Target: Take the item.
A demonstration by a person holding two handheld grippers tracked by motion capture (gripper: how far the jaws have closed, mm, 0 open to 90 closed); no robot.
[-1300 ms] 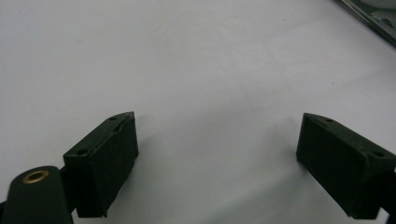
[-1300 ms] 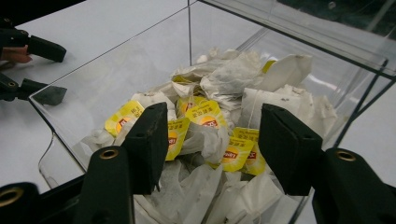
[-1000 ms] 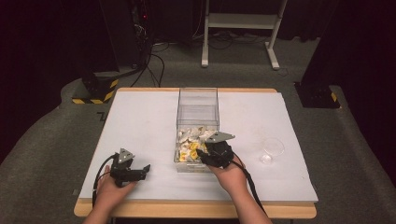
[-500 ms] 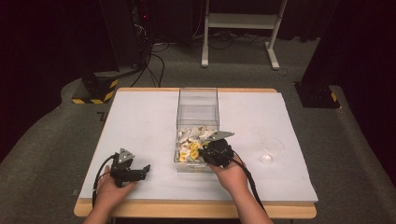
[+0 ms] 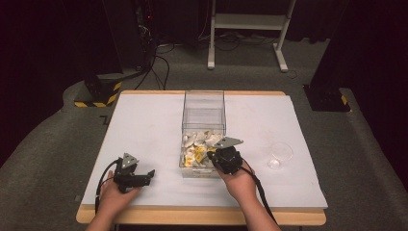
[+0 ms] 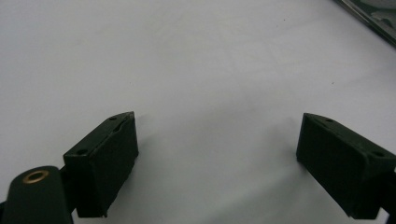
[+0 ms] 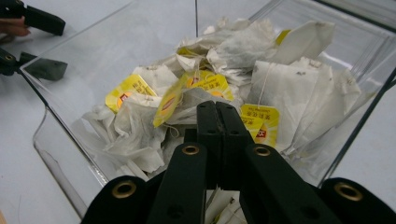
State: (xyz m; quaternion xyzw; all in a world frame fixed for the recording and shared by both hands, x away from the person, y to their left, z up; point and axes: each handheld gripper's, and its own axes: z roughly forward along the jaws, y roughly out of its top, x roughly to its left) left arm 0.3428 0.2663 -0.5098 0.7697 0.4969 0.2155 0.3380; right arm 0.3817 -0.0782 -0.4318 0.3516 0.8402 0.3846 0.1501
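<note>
Left claw: we see it low on the desk near the front edge, held in the person's left hand, its 2 jaws spread wide apart with nothing but bare white surface between them in the left gripper view.
Desk: white top under both claws; a thin corner of the clear bin shows far off to the upper right of the left claw in its own view.
Clear bin: it stands to the right of the left claw and directly ahead of the right claw, open at the top, its far half bare.
Tea bags: we see a heap of white paper bags with yellow tags in the near half of the bin, right in front of and below the right claw's tips.
Right claw: its 2 jaws are pressed together, tips over the heap inside the bin's near end; we cannot tell whether anything is pinched between them. In the high view it sits at the bin's near right corner, held by the right hand.
Glass: a small clear stemmed glass stands upright on the desk, to the right of the right claw and apart from the bin.
</note>
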